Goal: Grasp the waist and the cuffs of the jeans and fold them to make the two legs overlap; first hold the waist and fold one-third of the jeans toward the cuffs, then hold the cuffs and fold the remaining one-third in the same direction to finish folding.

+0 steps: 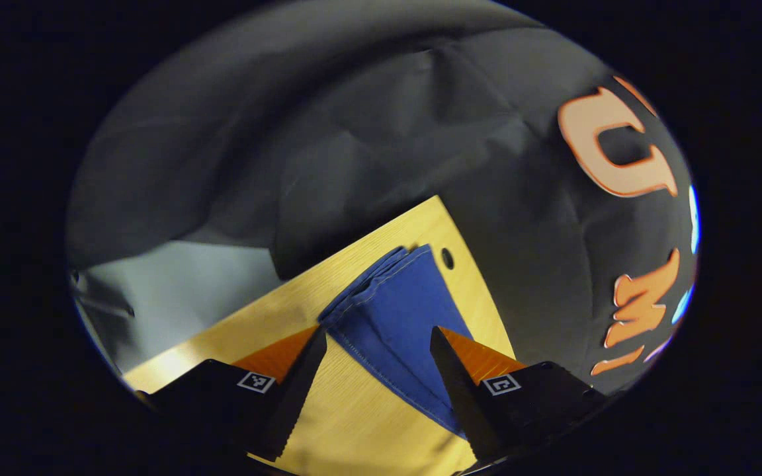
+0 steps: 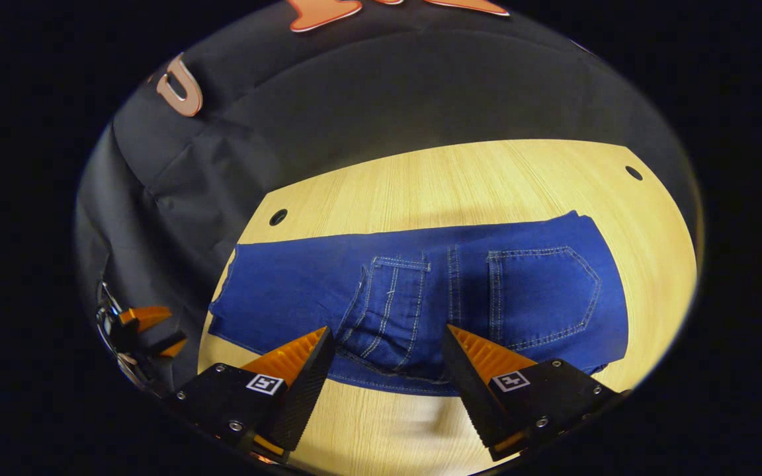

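right gripper view shows the jeans (image 2: 421, 297) folded compactly on the table (image 2: 487, 178), apparently finished; right gripper (image 2: 387, 344) and left gripper (image 1: 378, 340) both spread, empty.

No readable text, label or number stands on anything here.

jeans (image 2: 421, 297) flat on table (image 2: 487, 178), lengthwise across
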The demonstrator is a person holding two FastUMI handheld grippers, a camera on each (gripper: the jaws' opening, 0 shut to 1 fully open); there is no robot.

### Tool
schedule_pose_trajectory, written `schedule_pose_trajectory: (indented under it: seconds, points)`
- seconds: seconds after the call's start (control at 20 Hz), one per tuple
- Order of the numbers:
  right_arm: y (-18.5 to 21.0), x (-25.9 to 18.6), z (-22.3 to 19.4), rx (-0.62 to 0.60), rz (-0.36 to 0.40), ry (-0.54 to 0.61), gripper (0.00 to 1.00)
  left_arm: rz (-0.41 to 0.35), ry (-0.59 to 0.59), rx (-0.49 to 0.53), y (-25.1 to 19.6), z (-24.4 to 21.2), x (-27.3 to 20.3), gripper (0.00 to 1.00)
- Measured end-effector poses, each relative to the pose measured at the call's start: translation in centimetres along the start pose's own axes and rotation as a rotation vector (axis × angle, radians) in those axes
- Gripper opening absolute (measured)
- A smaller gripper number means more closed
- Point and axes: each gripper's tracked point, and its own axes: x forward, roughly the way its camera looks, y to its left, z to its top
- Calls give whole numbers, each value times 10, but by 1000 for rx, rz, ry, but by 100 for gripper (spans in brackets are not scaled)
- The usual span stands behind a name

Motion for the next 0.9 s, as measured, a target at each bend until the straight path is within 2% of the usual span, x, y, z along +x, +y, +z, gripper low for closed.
schedule_pose_trajectory:
  seconds: [0.15, 0.4, 0.45, 0.75, 0.9]
  points:
    - [-16, -6, 9, 44, 10, -8, 99, 59, 30, -74, 9, -20, 15, 98]
    - [-46, -7, 21, 61, -7, -4, 99, 96, 19, -79, 20, -18, 27, 95]
    - [-50, -7, 22, 70, -7, 1, 99, 96, 23, -84, 18, -20, 30, 98]
    - [-72, -2, 29, 99, -5, 18, 99, 87, -15, -60, 6, -13, 44, 95]
    - [-78, -3, 31, 134, 9, 19, 99, 61, -14, 3, -6, -9, 54, 94]
